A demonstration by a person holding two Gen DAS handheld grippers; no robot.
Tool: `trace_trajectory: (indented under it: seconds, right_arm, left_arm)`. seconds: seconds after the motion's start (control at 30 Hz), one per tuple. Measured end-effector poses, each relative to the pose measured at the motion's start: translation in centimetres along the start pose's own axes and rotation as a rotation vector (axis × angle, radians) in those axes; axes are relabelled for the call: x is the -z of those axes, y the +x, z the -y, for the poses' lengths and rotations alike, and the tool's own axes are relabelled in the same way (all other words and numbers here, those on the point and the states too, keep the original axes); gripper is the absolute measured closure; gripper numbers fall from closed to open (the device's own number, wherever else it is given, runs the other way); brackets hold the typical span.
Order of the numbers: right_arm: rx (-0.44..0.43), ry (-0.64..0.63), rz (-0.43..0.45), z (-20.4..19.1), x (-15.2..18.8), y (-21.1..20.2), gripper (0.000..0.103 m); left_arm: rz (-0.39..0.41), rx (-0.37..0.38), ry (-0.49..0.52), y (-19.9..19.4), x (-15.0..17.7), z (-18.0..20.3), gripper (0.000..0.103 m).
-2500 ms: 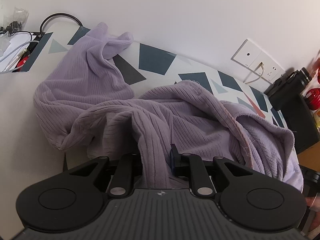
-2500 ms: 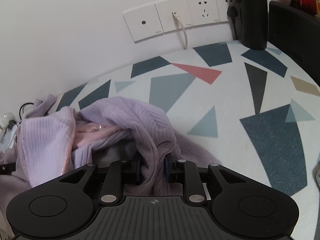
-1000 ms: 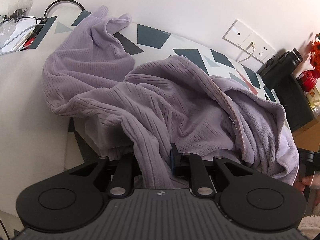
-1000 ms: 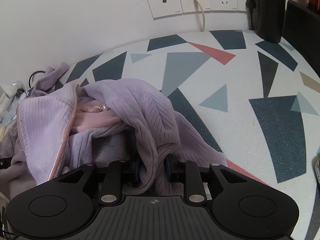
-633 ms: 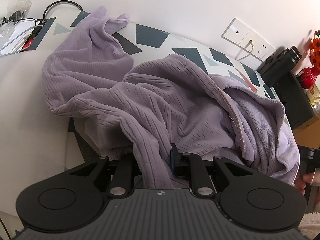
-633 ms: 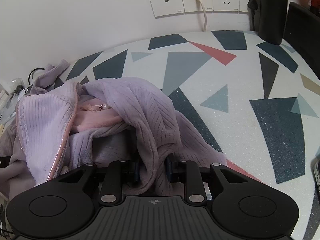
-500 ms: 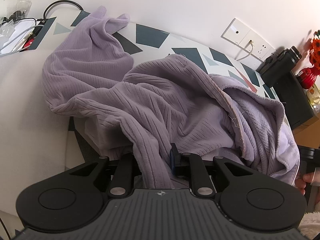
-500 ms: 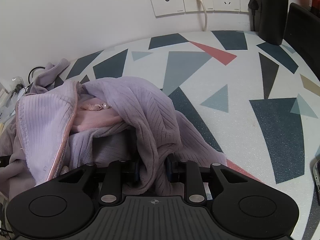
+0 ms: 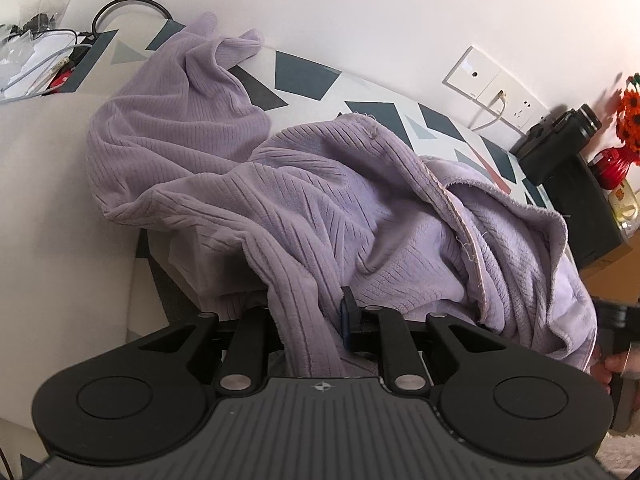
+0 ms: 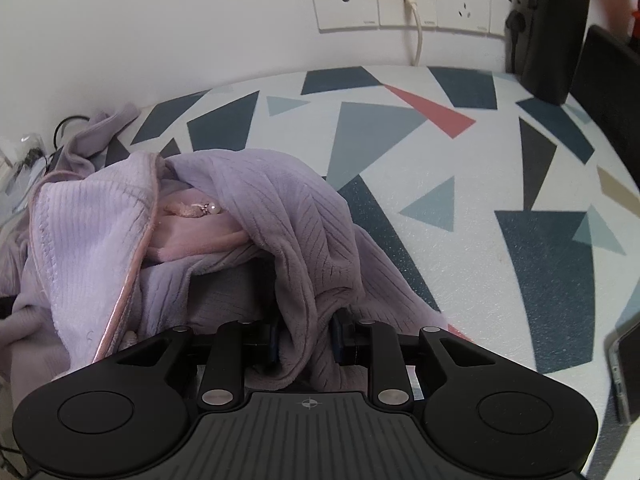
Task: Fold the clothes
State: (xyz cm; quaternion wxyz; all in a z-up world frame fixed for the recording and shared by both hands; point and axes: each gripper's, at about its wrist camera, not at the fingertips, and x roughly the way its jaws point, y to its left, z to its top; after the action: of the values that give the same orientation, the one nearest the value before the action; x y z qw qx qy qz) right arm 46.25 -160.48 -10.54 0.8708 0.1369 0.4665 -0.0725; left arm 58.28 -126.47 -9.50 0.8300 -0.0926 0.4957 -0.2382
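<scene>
Since 2.5 s ago, both grippers have stayed clamped on the same folds while the garment has been drawn out: more ribbed cloth now shows spread toward the far wall in the left wrist view, and the wall sockets sit higher in the right wrist view.

Left gripper (image 9: 310, 320): jaws pinched on a thick fold of the lilac ribbed fleece garment (image 9: 320, 208). Fold runs up btwn the fingers, then fans away fwd and to both sides. A blue pad shows on the right-hand finger (image 9: 347, 316), pressed against the cloth.

Right gripper (image 10: 306, 336): jaws pinched on another fold of the same garment (image 10: 280, 216). Cloth bulk lies fwd and left of this gripper; pink lining w/ a small pearl-like ornament (image 10: 212, 210) shows in the opening.

Garment position: bunched on the patterned tabletop (image 10: 460, 184), one part trailing toward the far-left corner near the cables (image 9: 48, 60). Tabletop to the right of the right gripper is bare cloth-wise.

Other items: wall sockets (image 10: 404, 0) w/ a white cable plugged in; black bottle (image 10: 556, 32) against the wall at right; phone edge (image 10: 626, 372) at the table's near-right rim; a person's hand (image 9: 618, 364) at far right in the left wrist view; orange flowers in a red vase (image 9: 624, 136).
</scene>
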Motion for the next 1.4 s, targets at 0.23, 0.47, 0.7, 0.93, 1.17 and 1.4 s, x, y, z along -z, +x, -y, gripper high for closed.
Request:
trace_trajectory:
  seconds: [0.23,0.47,0.7,0.93,1.17,1.4]
  right_arm:
    - [0.028,-0.084,-0.010,-1.2,1.2,-1.8,0.082]
    - [0.033,-0.086,-0.047,-1.3,1.3,-0.9,0.077]
    - [0.055,0.003,-0.024,-0.5,-0.7,-2.7,0.054]
    - [0.016,0.125,0.093,0.4,-2.6,-7.1,0.038]
    - [-0.001,0.184,0.229,-0.1,-4.6,-12.5,0.030]
    - [0.020,0.204,0.327,-1.4,-6.6,-16.5,0.024]
  left_arm:
    - [0.008,0.022,0.028,-0.8,0.6,-0.2,0.086]
    - [-0.006,0.054,-0.010,-0.6,0.0,-1.2,0.085]
    - [0.032,0.026,0.016,-1.6,-1.3,-0.9,0.070]
    - [0.083,0.074,0.081,-3.9,-3.2,0.2,0.046]
    - [0.010,0.167,0.157,-5.8,-4.4,0.1,0.037]
    - [-0.023,0.218,0.242,-8.4,-4.9,-1.0,0.037]
